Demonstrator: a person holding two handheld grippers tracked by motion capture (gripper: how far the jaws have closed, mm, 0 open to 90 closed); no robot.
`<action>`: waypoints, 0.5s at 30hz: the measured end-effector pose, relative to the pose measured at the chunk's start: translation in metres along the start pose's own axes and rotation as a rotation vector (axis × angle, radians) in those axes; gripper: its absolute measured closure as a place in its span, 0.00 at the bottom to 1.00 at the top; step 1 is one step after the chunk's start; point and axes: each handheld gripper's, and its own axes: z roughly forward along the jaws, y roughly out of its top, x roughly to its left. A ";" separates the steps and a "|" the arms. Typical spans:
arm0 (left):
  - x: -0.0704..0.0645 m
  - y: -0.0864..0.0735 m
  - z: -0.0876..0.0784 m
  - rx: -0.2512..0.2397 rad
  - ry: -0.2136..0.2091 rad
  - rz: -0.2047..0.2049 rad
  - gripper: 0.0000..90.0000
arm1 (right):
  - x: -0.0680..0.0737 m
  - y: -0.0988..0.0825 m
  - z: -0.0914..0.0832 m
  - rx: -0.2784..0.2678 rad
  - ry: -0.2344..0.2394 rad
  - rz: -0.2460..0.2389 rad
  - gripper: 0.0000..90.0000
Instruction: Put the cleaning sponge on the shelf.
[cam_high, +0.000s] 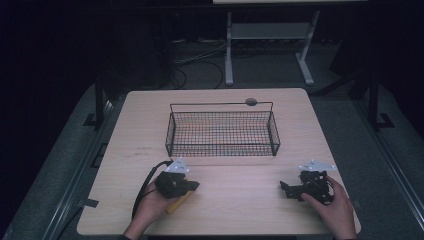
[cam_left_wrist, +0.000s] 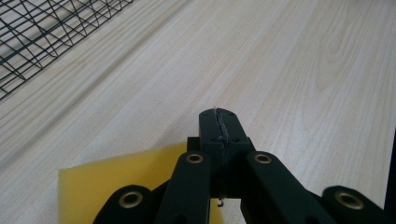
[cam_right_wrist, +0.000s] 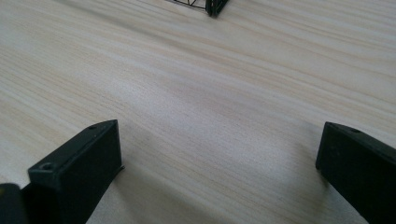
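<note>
Pale wood grain runs across the counter (cam_high: 220, 200) I am working over, with dark floor and a white-legged frame beyond its far edge. Nearest my left side lies a flat yellow piece (cam_high: 179, 202), resting on the counter near the front edge. In the left gripper view the same yellow piece (cam_left_wrist: 116, 182) sits flat under and to the left of the jaw linkage, one corner poking out past it.

My left claw (cam_high: 192, 186) lies right over that piece, its jaws pressed together; in the left gripper view the left claw (cam_left_wrist: 219, 122) shows its tips meeting along a thin seam with nothing between them. I cannot tell whether the claw body actually touches the yellow piece. The left hand (cam_high: 150, 207) comes in from the bottom edge, cupped around the claw body from below and angled toward the right, the cable looping off to its left.

My right claw (cam_high: 285, 189) sits low on the counter toward the right front corner, jaws spread wide; the right claw (cam_right_wrist: 215, 154) frames bare wood between its two black tips. The right hand (cam_high: 335, 205) grips it from behind, pointing it leftward.

Further out, a black wire basket (cam_high: 222, 150) stands at the middle of the counter, well apart from both claws.
</note>
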 end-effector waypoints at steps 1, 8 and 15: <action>0.000 0.000 0.000 -0.004 -0.003 -0.003 1.00 | 0.000 0.000 0.000 0.000 0.000 0.000 0.00; -0.006 0.001 -0.010 -0.016 0.002 -0.014 0.89 | 0.000 0.000 0.000 0.000 0.000 0.000 0.00; -0.008 0.000 -0.021 0.006 0.036 -0.048 0.69 | 0.000 0.000 0.000 0.000 0.000 0.000 0.00</action>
